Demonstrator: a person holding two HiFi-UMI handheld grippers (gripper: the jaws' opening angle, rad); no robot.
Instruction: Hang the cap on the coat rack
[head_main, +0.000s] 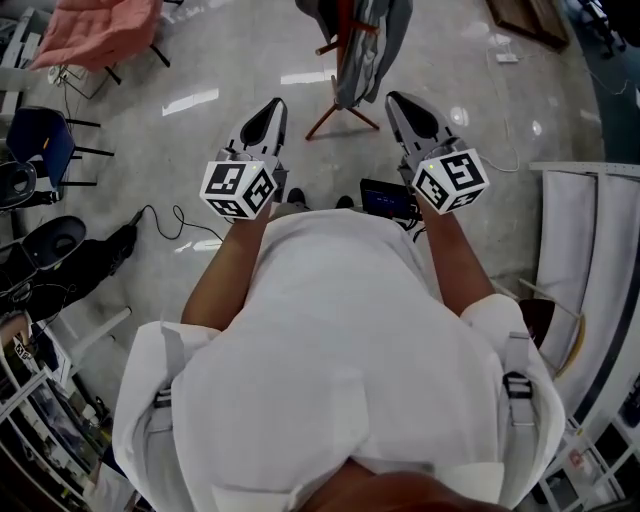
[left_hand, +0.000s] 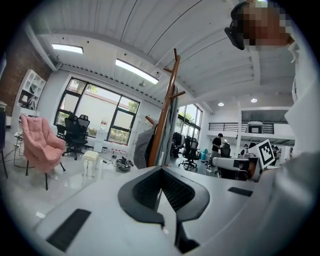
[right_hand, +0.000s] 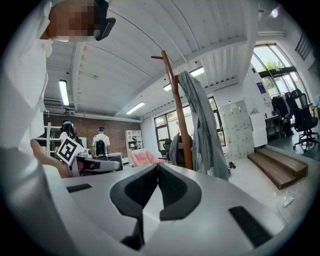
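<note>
Head view shows no cap; your left gripper (left_hand: 161, 170) and right gripper (right_hand: 158, 166) sit closed, empty, facing the coat rack (right_hand: 179, 115); expect the cap light, soft; pinch its brim.

coat rack (head_main: 344, 60) stands ahead, armchair (head_main: 100, 30) far left.

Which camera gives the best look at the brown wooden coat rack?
The right gripper view: the brown wooden coat rack shows pole, top peg and a hanging grey garment. The left gripper view shows pole and pegs, the base hidden. The head view catches only splayed legs under clothing.
</note>
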